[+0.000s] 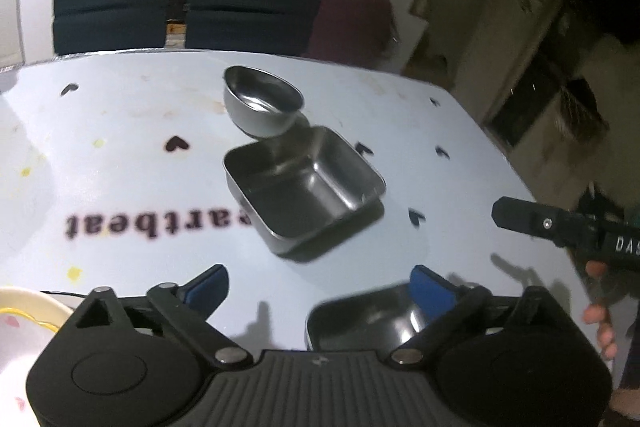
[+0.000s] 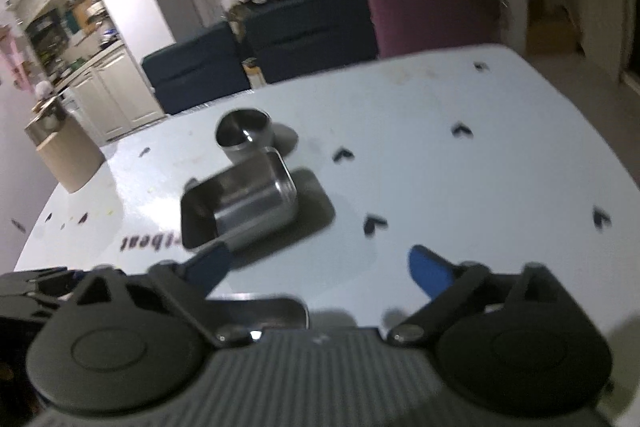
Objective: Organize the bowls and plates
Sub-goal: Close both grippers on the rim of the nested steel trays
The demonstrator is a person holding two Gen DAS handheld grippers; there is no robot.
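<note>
A square steel dish (image 1: pixel 306 187) sits mid-table, with a round steel bowl (image 1: pixel 260 105) just behind it, touching or nearly so. Both show in the right wrist view: the square dish (image 2: pixel 244 203) and the round bowl (image 2: pixel 245 133). A second square steel dish (image 1: pixel 360 319) lies just under my left gripper's right finger; its rim shows in the right wrist view (image 2: pixel 264 311). My left gripper (image 1: pixel 318 291) is open and empty above the table. My right gripper (image 2: pixel 320 267) is open and empty; it shows at the right of the left wrist view (image 1: pixel 560 227).
The white table (image 1: pixel 120 155) has heart prints and dark lettering. A cream plate or bowl (image 1: pixel 24 331) sits at the near left. Blue chairs (image 1: pixel 180 11) and a maroon seat (image 1: pixel 352 23) stand beyond the far edge. A wooden box (image 2: pixel 68 155) stands off the left side.
</note>
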